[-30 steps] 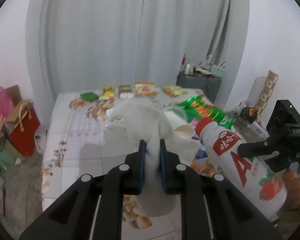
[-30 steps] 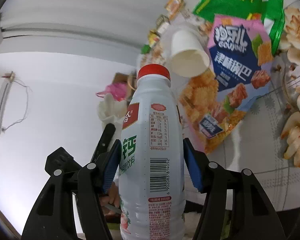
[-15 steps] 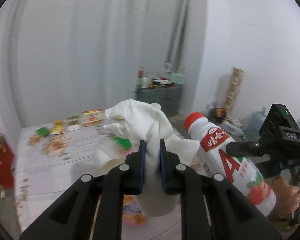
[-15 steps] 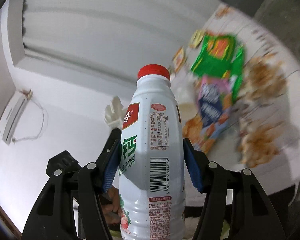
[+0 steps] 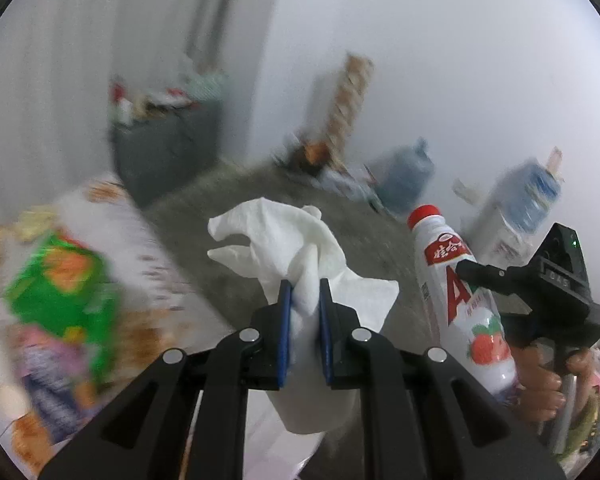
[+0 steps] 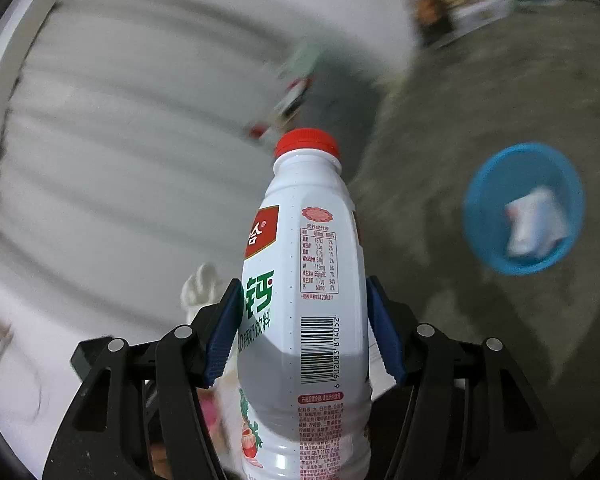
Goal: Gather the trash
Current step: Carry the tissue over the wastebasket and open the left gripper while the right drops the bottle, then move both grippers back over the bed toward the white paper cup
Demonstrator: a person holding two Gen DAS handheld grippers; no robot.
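My left gripper (image 5: 303, 300) is shut on a crumpled white paper tissue (image 5: 284, 240) and holds it in the air above the grey floor. My right gripper (image 6: 302, 316) is shut on a white milk-drink bottle (image 6: 304, 280) with a red cap. The bottle also shows in the left wrist view (image 5: 456, 292), at the right of the tissue, with the right gripper's body behind it. A blue round bin (image 6: 476, 216) stands on the floor at the right of the right wrist view, with a white piece of trash (image 6: 536, 228) inside.
The flowered table (image 5: 112, 232) lies at the left, with a green snack bag (image 5: 60, 280) and a pink packet (image 5: 40, 360) on it. A dark cabinet (image 5: 164, 148) stands by the curtain. Water jugs (image 5: 404, 176) and clutter line the far wall.
Both grippers have swung right, away from the table and over the floor, each keeping its load. The blue bin has come into the right wrist view.
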